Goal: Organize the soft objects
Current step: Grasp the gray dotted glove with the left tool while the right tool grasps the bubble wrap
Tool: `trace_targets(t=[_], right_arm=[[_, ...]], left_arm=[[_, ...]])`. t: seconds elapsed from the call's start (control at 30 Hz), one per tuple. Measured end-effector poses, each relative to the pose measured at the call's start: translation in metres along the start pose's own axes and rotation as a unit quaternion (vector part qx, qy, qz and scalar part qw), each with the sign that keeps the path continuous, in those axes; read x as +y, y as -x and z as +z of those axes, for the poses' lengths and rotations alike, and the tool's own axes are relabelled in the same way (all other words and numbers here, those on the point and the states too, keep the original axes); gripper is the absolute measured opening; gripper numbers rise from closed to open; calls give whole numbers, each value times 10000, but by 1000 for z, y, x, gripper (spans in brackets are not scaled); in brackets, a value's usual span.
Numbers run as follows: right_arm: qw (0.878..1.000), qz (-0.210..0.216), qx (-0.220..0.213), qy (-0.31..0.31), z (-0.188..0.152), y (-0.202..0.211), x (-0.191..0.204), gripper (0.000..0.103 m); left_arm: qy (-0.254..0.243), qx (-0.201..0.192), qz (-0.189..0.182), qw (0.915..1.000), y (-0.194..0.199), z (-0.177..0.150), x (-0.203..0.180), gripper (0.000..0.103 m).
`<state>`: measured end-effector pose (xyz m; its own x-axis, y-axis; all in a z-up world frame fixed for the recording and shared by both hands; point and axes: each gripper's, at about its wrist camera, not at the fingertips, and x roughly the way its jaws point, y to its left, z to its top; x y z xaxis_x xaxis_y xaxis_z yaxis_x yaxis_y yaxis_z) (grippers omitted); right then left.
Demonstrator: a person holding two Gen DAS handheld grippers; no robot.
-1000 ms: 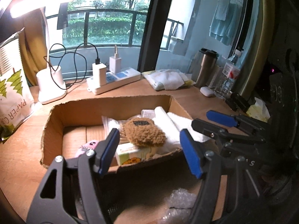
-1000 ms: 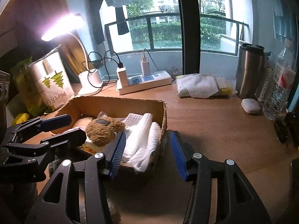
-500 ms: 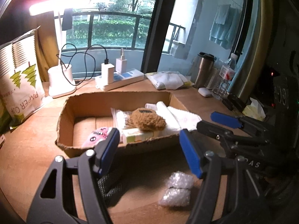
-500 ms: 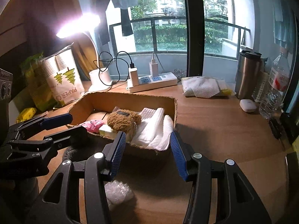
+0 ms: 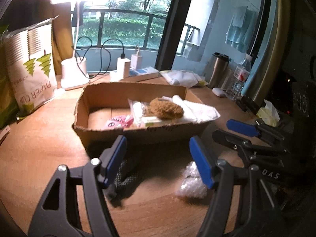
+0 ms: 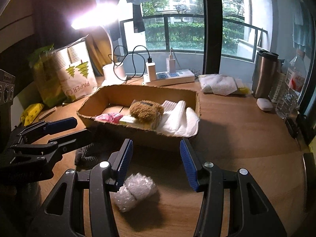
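Observation:
A shallow cardboard box (image 5: 138,132) (image 6: 142,92) sits on the wooden desk. It holds a brown fuzzy pouch (image 5: 165,109) (image 6: 147,110), white folded cloths (image 5: 199,110) (image 6: 177,118), a pink item (image 5: 118,121) (image 6: 109,117) and a small carton. In front of the box lie a bubble-wrap roll (image 5: 192,181) (image 6: 135,191) and a dark knitted item (image 5: 126,175) (image 6: 86,155). My left gripper (image 5: 158,162) is open and empty above them. My right gripper (image 6: 156,162) is open and empty, just right of the bubble wrap.
Behind the box stand a lit desk lamp (image 5: 74,75), a power strip with chargers (image 6: 169,77), a paper-cup bag (image 5: 31,75), a steel tumbler (image 6: 264,75), a water bottle (image 6: 292,86) and a white cloth packet (image 6: 219,85).
Both grippers have pulled back from the box and risen, staying open. The bubble wrap and the dark item in front of the box have come into view.

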<state>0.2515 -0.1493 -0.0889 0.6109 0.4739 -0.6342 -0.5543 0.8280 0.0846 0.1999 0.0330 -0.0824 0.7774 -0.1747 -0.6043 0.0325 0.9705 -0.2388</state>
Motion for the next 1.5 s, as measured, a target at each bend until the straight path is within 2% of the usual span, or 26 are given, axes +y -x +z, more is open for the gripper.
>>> trace_targets(t=[0.83,1.1,1.5], right_arm=[[9988,84,471,142,-42,-12,39,53],[9980,111,611,135,-49,-20,37,53],[9974,241,678,54,-53,-33,27,59]], left_arm=[[399,229,191,9988,16,-55,42,68],[432,291,296,9982,12,-56,47,68],[555,554,737,9942,-14,-51,60,68]])
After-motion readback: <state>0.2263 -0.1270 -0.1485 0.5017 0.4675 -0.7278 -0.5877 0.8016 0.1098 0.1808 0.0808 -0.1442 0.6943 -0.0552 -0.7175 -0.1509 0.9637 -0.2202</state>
